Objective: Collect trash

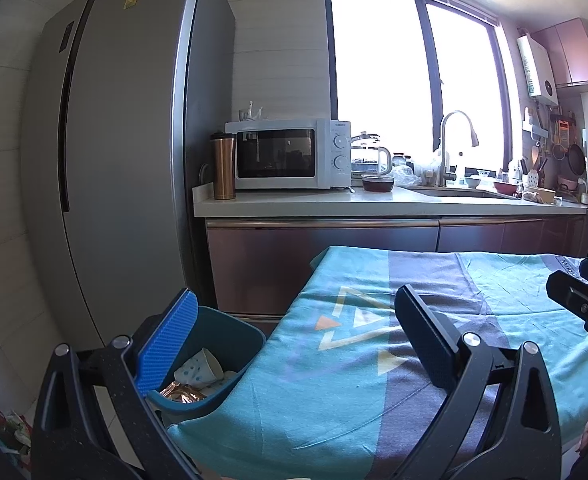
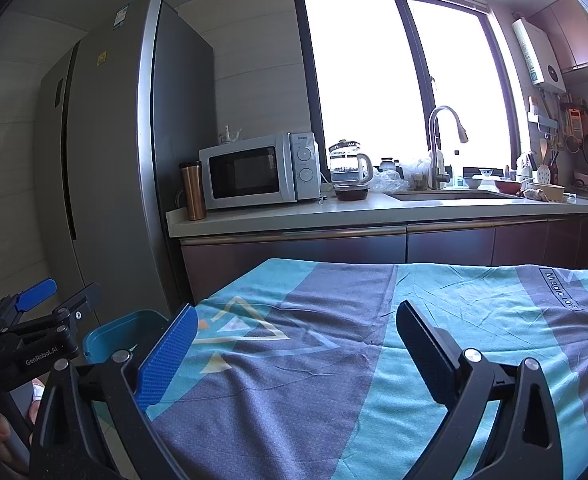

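Observation:
A blue trash bin (image 1: 230, 340) stands at the left edge of the cloth-covered table (image 1: 493, 280). Inside it lie a crumpled white dotted paper cup (image 1: 200, 370) and a shiny gold wrapper (image 1: 184, 392). My left gripper (image 1: 294, 308) is open and empty, its left finger over the bin, its right finger over the cloth. My right gripper (image 2: 295, 322) is open and empty above the teal and grey cloth (image 2: 473, 304). The bin's rim (image 2: 122, 330) shows at the left of the right wrist view, with the left gripper (image 2: 60, 300) beside it.
A tall grey fridge (image 1: 114, 160) stands at the left. Behind the table runs a counter (image 1: 373, 202) with a microwave (image 1: 290, 154), a copper tumbler (image 1: 224, 166), a kettle (image 1: 369, 156), a dark bowl (image 1: 377, 182) and a sink tap (image 1: 449, 144). Colourful items (image 1: 10, 428) lie on the floor.

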Demonstrator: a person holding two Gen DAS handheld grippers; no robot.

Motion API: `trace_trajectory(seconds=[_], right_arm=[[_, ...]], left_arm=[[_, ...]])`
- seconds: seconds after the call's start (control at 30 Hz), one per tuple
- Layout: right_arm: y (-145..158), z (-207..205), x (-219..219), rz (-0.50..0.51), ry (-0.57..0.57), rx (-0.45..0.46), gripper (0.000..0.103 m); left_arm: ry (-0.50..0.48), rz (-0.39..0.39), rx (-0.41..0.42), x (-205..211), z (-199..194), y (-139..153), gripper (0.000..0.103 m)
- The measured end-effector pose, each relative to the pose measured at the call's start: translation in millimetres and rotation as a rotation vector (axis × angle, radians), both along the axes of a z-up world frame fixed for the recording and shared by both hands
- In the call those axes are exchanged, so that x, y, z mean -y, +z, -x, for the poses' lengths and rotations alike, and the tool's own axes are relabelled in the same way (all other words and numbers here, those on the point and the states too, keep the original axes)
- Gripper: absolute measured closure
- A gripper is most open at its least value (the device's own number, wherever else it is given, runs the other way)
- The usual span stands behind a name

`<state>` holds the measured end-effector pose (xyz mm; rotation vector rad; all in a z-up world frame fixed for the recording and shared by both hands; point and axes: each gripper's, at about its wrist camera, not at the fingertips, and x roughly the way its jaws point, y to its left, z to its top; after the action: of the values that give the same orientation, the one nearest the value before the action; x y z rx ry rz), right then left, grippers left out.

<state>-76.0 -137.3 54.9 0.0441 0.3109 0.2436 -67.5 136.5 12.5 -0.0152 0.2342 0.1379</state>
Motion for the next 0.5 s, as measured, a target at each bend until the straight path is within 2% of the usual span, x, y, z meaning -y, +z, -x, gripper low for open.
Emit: trace_trajectory(seconds=[0.3,0.43,0.5], right_arm=[[-2,-1,6,-0.008,-0.010,-0.002,0.007],[-5,-3,15,-0.012,-0.030,-0.013,0.007],[-7,-5,23,-0.012,-0.046,-0.025,0.007]], left_arm=[[-0.022,-0.008,-0.006,5,-9,-3,0.006],[-0.053,0.006,-0.061,10,-25,-9,0.006],[-0.083,0.015,-0.121,14,-42,-14,0.006]])
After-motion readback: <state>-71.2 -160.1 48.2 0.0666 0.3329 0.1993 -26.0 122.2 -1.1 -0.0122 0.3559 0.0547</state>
